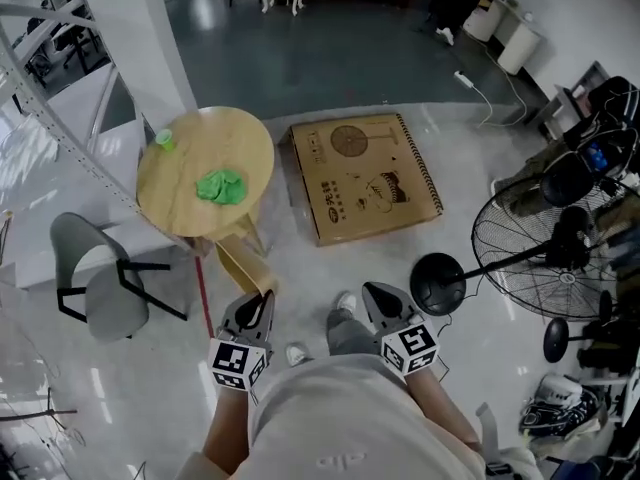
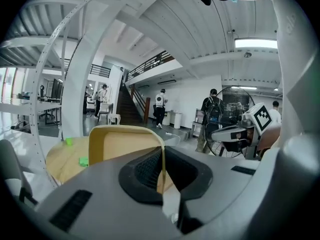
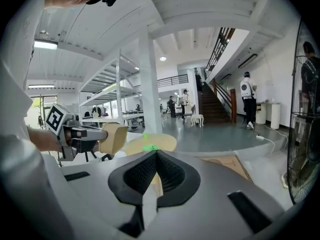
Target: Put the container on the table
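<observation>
Left gripper (image 2: 162, 156): my fingers (image 2: 144, 170) are pinched shut on the thin wall of the tan container (image 2: 125, 144), whose edge stands upright between the pads.
Right gripper (image 3: 156, 159): my fingers (image 3: 172, 174) are pressed together with nothing between them; this gripper is held low in front of my body, beside the left one.
Container: it is held in the air by my left gripper alone. In the head view it shows just in front of that gripper, by the near edge of the round wooden worktop (image 1: 205, 168) and not resting on it.
Worktop: a crumpled green cloth (image 1: 221, 185) lies near its middle and a small green object (image 1: 163, 140) sits at its far left rim. What that object is cannot be told.
Floor: a flat cardboard box (image 1: 364, 178) lies just right of the worktop, a grey chair (image 1: 100, 288) stands to its left, and a black pedestal fan (image 1: 545, 258) is at the far right.
Background: several people (image 3: 246, 91) stand near a staircase (image 3: 215, 104) across the hall.
</observation>
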The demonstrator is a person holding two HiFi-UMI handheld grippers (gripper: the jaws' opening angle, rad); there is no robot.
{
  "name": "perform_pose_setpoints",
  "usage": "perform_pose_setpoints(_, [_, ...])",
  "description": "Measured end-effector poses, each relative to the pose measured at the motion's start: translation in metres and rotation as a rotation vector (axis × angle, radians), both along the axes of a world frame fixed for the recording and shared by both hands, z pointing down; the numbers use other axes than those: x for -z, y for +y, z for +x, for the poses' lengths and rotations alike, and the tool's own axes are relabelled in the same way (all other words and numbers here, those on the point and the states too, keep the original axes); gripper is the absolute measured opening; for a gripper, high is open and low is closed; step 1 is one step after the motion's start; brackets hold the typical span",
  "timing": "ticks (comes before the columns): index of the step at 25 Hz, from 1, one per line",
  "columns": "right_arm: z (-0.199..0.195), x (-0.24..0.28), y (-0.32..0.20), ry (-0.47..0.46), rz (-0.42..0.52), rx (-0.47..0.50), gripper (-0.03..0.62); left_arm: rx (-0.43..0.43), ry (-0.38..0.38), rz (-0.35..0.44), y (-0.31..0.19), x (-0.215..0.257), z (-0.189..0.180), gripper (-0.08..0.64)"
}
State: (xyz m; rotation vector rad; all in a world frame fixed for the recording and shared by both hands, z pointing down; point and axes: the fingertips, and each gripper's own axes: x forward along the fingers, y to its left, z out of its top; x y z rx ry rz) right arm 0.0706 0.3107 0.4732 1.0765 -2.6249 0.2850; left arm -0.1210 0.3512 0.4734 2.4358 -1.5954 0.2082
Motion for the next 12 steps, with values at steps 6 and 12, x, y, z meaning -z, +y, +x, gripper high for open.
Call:
perform_pose_setpoints(6, [0.018,-0.017,-0.068,-0.033,-0.016,-0.05,0.026,-0.048,-0.034,-0.015,-0.066,-0.015,0.018,0.028])
perform_pose_setpoints(12, [0.043,-0.019,-0.165,-0.058,-0.026,-0.049,0.026,-0.065,-0.065,-0.034,-0.165,-0.017,0.042,0.028])
